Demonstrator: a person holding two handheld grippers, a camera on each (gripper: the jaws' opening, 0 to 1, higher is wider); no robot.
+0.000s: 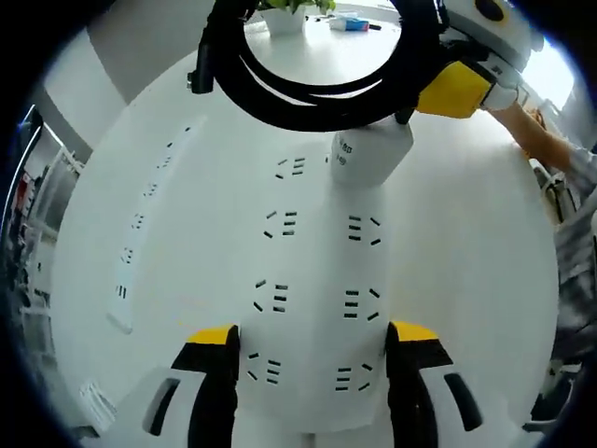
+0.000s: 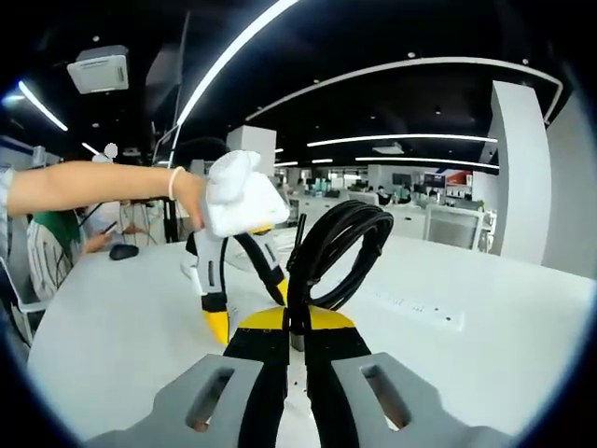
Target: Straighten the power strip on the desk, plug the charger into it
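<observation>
A white power strip [image 1: 312, 280] with two rows of sockets runs up the left gripper view. My left gripper [image 1: 312, 341] is shut on its near end, one yellow-tipped jaw pressed against each long side. A white charger [image 1: 370, 154] stands on the strip's far end. From it rises a coiled black cable [image 1: 308, 98]. My right gripper [image 1: 464, 89] comes in at the top right beside that coil. In the right gripper view my right gripper [image 2: 297, 341] is shut on the black cable [image 2: 336, 247], and my left gripper [image 2: 224, 280] points down at the desk behind it.
A second white power strip [image 1: 140, 233] lies on the white desk [image 1: 466, 243], also visible to the right [image 2: 420, 308]. A white plant pot [image 1: 284, 19] stands at the far edge. A person's arm [image 2: 93, 187] reaches over the desk; a black mouse [image 2: 123, 251] lies beyond.
</observation>
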